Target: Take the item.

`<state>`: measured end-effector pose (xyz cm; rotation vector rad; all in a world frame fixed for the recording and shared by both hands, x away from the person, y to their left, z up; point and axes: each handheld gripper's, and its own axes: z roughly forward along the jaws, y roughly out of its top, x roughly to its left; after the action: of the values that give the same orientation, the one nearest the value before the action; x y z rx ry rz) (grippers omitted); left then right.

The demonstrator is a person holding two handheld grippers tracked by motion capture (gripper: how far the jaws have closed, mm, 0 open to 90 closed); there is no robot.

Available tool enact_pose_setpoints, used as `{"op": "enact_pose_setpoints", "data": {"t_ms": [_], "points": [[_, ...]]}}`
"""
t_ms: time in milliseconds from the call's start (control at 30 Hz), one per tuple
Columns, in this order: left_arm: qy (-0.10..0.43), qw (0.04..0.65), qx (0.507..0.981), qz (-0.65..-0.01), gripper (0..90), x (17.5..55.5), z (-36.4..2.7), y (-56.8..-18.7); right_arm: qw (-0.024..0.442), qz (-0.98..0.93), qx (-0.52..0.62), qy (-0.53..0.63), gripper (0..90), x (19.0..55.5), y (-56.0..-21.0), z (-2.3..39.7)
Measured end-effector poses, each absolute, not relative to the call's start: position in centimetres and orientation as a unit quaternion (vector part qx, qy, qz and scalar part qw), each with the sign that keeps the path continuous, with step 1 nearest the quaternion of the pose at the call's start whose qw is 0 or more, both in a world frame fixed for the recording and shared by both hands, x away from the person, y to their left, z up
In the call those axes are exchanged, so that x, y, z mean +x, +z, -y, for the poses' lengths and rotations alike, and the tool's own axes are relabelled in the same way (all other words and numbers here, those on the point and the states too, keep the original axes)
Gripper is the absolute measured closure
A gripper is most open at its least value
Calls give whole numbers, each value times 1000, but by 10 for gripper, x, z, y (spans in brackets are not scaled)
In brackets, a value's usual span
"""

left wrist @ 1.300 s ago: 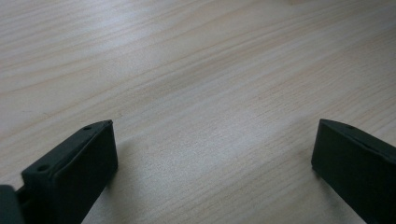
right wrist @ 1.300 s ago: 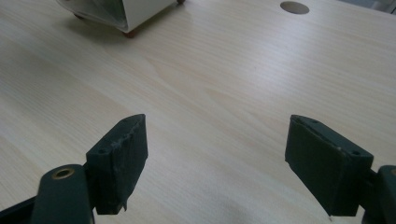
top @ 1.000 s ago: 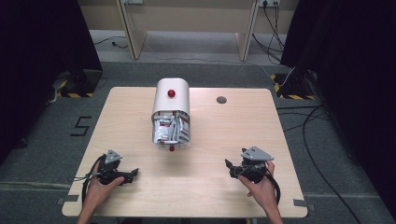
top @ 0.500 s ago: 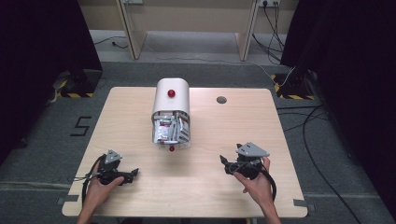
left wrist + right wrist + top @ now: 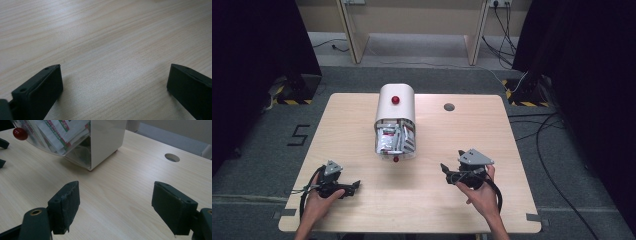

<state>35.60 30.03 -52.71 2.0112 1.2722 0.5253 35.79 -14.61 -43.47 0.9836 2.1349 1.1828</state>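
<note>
A: High view: the white container (image 5: 395, 120) with packets (image 5: 393, 140) stands mid-surface (image 5: 512, 165); right claw (image 5: 446, 171) is near it, left claw (image 5: 356, 185) apart, both gaping and empty.

B: Right gripper view adds the red knob (image 5: 20, 133); aim there, level; left gripper view gives bare wood.

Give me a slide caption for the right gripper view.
Open right gripper faces white dispenser packed with sachets.

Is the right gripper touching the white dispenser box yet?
Apart. The high view shows bare table between the right gripper and the white dispenser box; the right gripper view shows open jaws with wood between them and the box ahead.
</note>
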Motion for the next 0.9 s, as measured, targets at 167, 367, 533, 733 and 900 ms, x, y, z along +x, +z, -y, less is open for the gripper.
{"op": "enact_pose_setpoints", "data": {"t_ms": [167,367,533,733,900], "points": [[202,345,774,-490,0,356,-300,-527,253,-785,355,440,239,359,-430,141],[202,345,774,-490,0,356,-300,-527,252,-786,348,445,243,359,-426,135],[202,345,775,-490,0,356,-300,-527,252,-786,342,449,246,360,-423,129],[202,345,775,-490,0,356,-300,-527,252,-786,336,454,248,360,-419,124],[203,345,775,-490,0,356,-300,-527,252,-786,331,457,249,361,-416,121]]}}
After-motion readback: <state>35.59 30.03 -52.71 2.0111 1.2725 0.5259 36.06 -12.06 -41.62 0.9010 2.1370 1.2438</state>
